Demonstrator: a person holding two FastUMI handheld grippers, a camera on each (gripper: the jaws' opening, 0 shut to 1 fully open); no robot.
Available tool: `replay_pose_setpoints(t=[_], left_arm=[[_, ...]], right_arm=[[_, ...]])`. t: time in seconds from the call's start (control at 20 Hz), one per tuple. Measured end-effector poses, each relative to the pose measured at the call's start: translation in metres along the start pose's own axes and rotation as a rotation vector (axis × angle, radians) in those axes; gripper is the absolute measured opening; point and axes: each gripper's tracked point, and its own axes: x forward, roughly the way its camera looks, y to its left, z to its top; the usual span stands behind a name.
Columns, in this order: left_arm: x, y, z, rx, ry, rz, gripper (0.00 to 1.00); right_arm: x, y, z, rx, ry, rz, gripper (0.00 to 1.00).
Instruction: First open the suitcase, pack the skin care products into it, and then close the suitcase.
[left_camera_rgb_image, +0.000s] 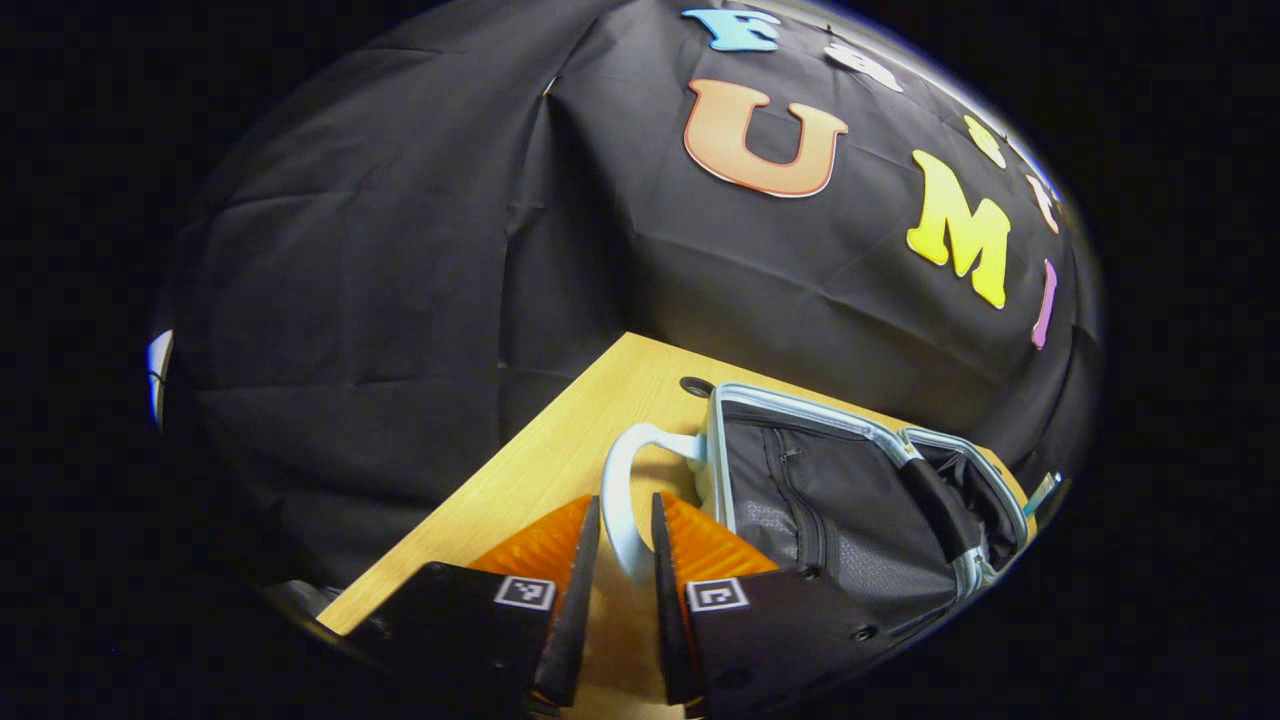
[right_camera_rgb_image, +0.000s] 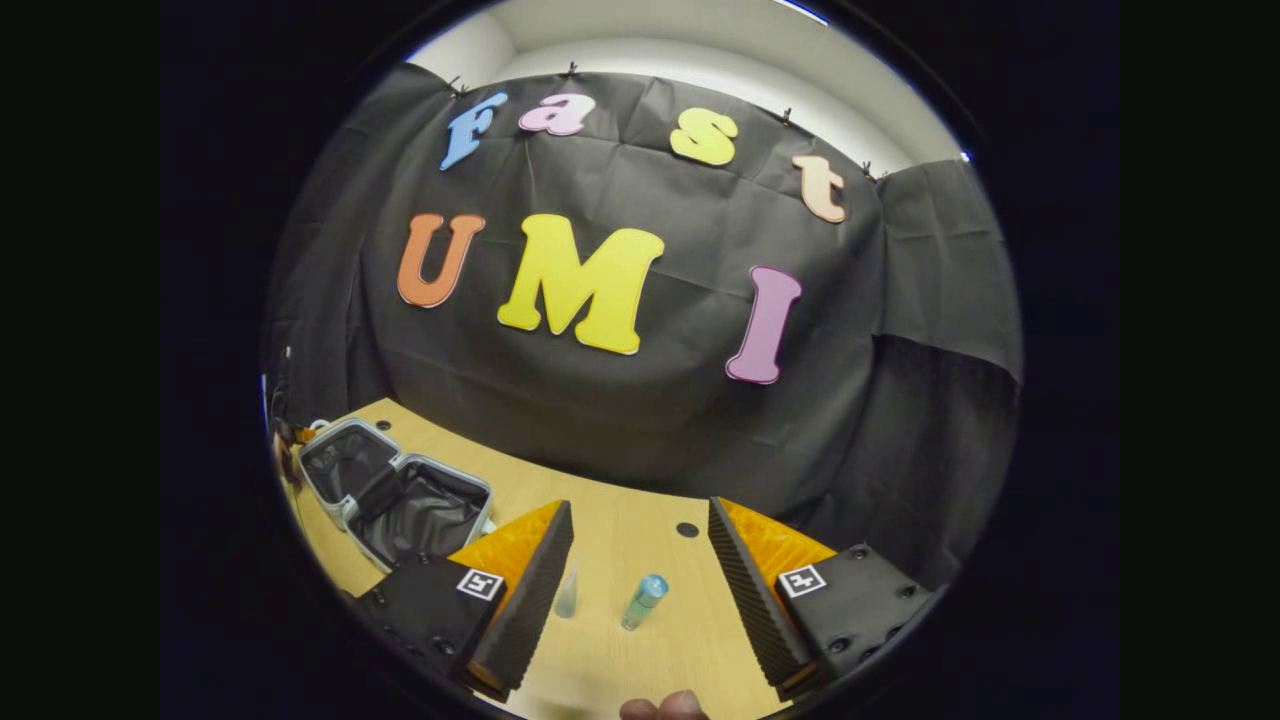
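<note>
The suitcase (right_camera_rgb_image: 400, 490) lies open near the desk (right_camera_rgb_image: 640, 560) corner. The left gripper (left_camera_rgb_image: 625, 530), nearly closed, straddles its handle (left_camera_rgb_image: 625, 500); contact is unclear. The right gripper (right_camera_rgb_image: 640, 560), wide open and empty, should descend squarely over the bottle (right_camera_rgb_image: 643, 600).

1 suitcase (right_camera_rgb_image: 395, 495), 2 bottles (right_camera_rgb_image: 644, 600)

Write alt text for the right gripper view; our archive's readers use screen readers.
The right tongs are open above a wooden table, with a tilted blue-capped bottle and a small clear bottle between the fingers. Farther left, the suitcase lies open, its dark lining showing.
</note>
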Motion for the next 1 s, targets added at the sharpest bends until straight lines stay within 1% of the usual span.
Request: replay_pose_setpoints(t=[0.05, 0.1, 0.2, 0.3, 0.4, 0.5, 0.6, 0.65, 0.75, 0.8, 0.9, 1.0], left_arm=[[-0.003, 0.001, 0.006, 0.000, -0.016, 0.000, 0.42], [-0.010, -0.005, 0.010, -0.002, -0.021, -0.009, 0.60], [-0.022, -0.011, 0.023, 0.021, -0.043, -0.002, 0.97], [-0.038, -0.027, 0.044, 0.048, -0.085, 0.010, 0.98], [-0.060, -0.055, 0.069, 0.072, -0.143, 0.020, 0.98], [-0.083, -0.094, 0.096, 0.105, -0.205, 0.016, 0.98], [-0.108, -0.140, 0.119, 0.170, -0.255, 0.004, 0.98], [-0.121, -0.164, 0.128, 0.198, -0.281, -0.013, 0.98], [-0.147, -0.217, 0.139, 0.251, -0.310, -0.047, 0.97], [-0.151, -0.239, 0.143, 0.263, -0.315, -0.055, 0.97], [-0.165, -0.277, 0.146, 0.275, -0.338, -0.057, 0.97], [-0.181, -0.315, 0.140, 0.266, -0.362, -0.070, 0.97]], right_arm=[[0.001, -0.001, -0.002, 0.002, 0.001, -0.001, 0.81], [0.000, -0.002, -0.004, 0.005, 0.005, 0.000, 0.81], [0.000, -0.002, -0.009, 0.026, 0.013, 0.007, 0.81], [0.000, -0.003, -0.015, 0.046, 0.015, 0.015, 0.81], [-0.002, -0.007, -0.021, 0.064, 0.017, 0.022, 0.81], [-0.004, -0.014, -0.024, 0.091, 0.012, 0.022, 0.81], [-0.006, -0.022, -0.025, 0.107, 0.002, 0.027, 0.81], [-0.006, -0.025, -0.027, 0.114, -0.003, 0.030, 0.81], [-0.007, -0.037, -0.029, 0.139, -0.012, 0.028, 0.81], [-0.007, -0.042, -0.030, 0.154, -0.014, 0.027, 0.81], [-0.006, -0.056, -0.035, 0.179, -0.020, 0.022, 0.81], [-0.005, -0.068, -0.040, 0.197, -0.024, 0.019, 0.81]])
